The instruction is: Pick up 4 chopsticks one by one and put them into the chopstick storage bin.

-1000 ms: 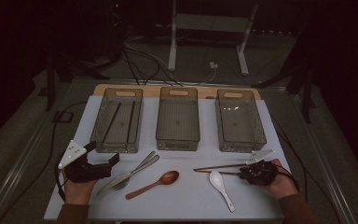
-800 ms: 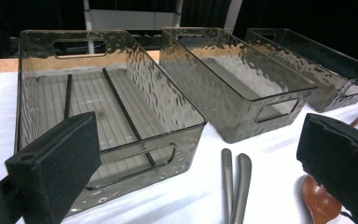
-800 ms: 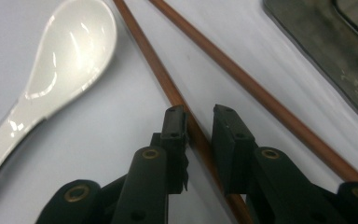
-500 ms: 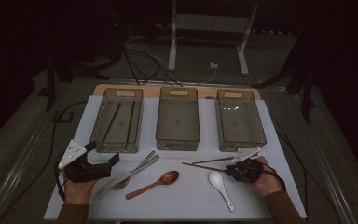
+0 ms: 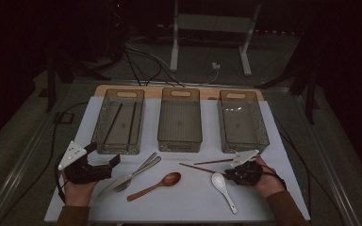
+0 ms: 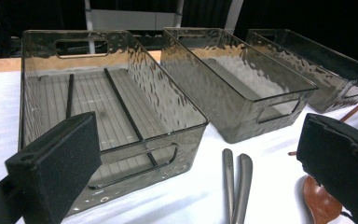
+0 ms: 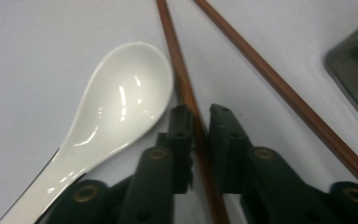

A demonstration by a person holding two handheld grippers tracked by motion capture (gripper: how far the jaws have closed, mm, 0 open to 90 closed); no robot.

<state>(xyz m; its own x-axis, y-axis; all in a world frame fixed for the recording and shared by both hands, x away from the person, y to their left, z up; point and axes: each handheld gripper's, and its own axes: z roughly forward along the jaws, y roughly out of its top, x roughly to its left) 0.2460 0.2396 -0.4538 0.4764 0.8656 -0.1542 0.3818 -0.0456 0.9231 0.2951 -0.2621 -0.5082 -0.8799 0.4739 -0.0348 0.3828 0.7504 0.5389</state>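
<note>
**A:** So the right gripper (image 7: 199, 122) has been closing its jaws around one brown chopstick (image 7: 182, 79) lying on the table just right of the white spoon (image 7: 121, 102). Squeeze firmly and lift level so it won't pivot.

**B:** Left gripper (image 6: 200, 163) waits wide open, holding nothing. Count: two brown chopsticks, two black ones in the left bin (image 5: 119, 123), three bins.

Brown chopsticks (image 7: 186, 93), glossy white spoon (image 7: 121, 107)

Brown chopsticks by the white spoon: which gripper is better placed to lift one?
Right. The right gripper already has its jaws around one brown chopstick. The left gripper hangs open near the fork, far off.
</note>
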